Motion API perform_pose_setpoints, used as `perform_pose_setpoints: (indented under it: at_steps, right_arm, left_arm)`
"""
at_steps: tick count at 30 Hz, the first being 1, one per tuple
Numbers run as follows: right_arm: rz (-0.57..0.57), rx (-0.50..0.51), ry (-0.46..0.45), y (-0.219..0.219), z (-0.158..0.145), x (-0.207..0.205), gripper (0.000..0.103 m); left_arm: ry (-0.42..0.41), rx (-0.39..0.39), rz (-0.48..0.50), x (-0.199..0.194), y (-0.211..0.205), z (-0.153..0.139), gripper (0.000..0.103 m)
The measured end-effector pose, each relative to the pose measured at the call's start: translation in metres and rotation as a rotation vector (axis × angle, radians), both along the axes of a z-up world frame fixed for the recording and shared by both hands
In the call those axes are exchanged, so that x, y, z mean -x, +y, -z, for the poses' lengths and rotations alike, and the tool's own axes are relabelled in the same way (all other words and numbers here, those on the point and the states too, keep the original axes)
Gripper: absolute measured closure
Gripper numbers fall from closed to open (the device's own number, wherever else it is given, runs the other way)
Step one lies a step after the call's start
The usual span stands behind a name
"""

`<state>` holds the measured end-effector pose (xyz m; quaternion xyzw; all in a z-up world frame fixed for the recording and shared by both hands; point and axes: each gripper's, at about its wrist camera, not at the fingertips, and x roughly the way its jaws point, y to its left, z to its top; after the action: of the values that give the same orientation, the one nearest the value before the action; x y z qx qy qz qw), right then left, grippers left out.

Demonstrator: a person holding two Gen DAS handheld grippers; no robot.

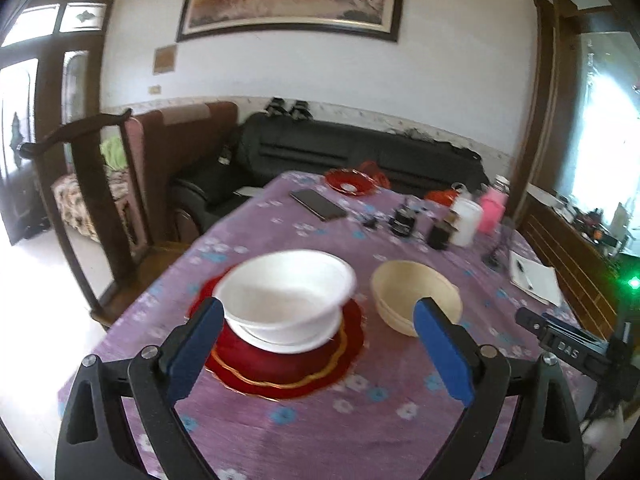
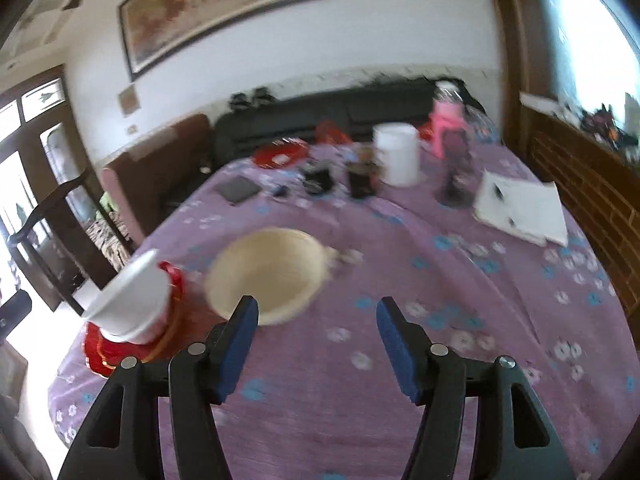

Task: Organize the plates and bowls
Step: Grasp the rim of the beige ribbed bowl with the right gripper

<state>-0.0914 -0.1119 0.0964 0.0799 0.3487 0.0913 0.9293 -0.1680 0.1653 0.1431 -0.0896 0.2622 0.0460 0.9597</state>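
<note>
Two fisheye views along handheld grippers over a desk point(image 1: 320, 432) w/ a purple flowered cloth. Near the desk's front-left edge sit white bowls point(image 1: 286, 296), nested, at least two by the doubled rim lines, resting on a stack of red plates point(image 1: 280, 368) w/ a gold wavy rim. Just beside them, toward the desk's middle, are cream bowls point(image 1: 416, 294), also nested; touching the red plates or not, can't tell. The left gripper point(image 1: 320, 354) has its blue fingers point(image 1: 192, 354) spread wide, nothing between them, held short of the white bowls and not touching. The right gripper point(image 2: 316, 350) also has its blue fingers point(image 2: 238, 350) apart and empty, near the cream bowls' front rim, pointing mostly at bare cloth. Handling, as a guess: the bowls look thin-walled and light, prob. plastic or melamine, stiff, glossy, so likely slippery; the top bowl may lift alone and leave the lower one behind. Best hold seems one finger inside and one outside the rim wall at the near side, or a wide pinch across the lower body. The red plates look flat, shiny, maybe brittle; take them by the rim edge. At the far end, away from the work: a phone point(image 1: 318, 204), a white jar point(image 1: 466, 220), a pink bottle point(image 1: 492, 210), a notebook point(image 1: 536, 278), another red dish point(image 1: 350, 182).
</note>
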Motion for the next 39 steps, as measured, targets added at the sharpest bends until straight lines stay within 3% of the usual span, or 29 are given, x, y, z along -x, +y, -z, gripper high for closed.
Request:
perform_pose_setpoints:
  at_steps: [7, 17, 22, 30, 32, 33, 35, 39]
  right_arm:
    - [-0.018, -0.067, 0.068, -0.004, 0.02, -0.009, 0.037]
    - [-0.041, -0.074, 0.096, 0.01, 0.036, -0.036, 0.037]
    - [-0.043, -0.08, 0.14, 0.018, 0.049, -0.061, 0.037]
    - [-0.017, -0.147, 0.253, 0.035, 0.074, -0.112, 0.037]
    - [-0.032, -0.17, 0.307, 0.043, 0.083, -0.125, 0.051]
    - [-0.037, -0.186, 0.333, 0.044, 0.087, -0.128, 0.078]
    - [-0.032, -0.219, 0.351, 0.042, 0.09, -0.127, 0.084]
    - [0.006, -0.182, 0.323, 0.025, 0.08, -0.112, 0.091]
  left_arm:
    - [0.033, -0.027, 0.018, -0.001, -0.015, 0.004, 0.007]
    - [0.059, 0.031, -0.031, -0.013, 0.01, 0.012, 0.007]
    - [0.073, 0.08, -0.061, -0.021, 0.025, 0.015, 0.007]
    - [0.093, 0.065, -0.04, -0.031, 0.021, 0.027, 0.007]
    - [0.098, 0.06, -0.037, -0.032, 0.022, 0.03, 0.007]
    - [0.102, 0.056, -0.037, -0.032, 0.022, 0.03, 0.007]
    - [0.107, 0.055, -0.035, -0.031, 0.022, 0.03, 0.007]
    - [0.086, 0.045, -0.025, -0.03, 0.018, 0.028, 0.007]
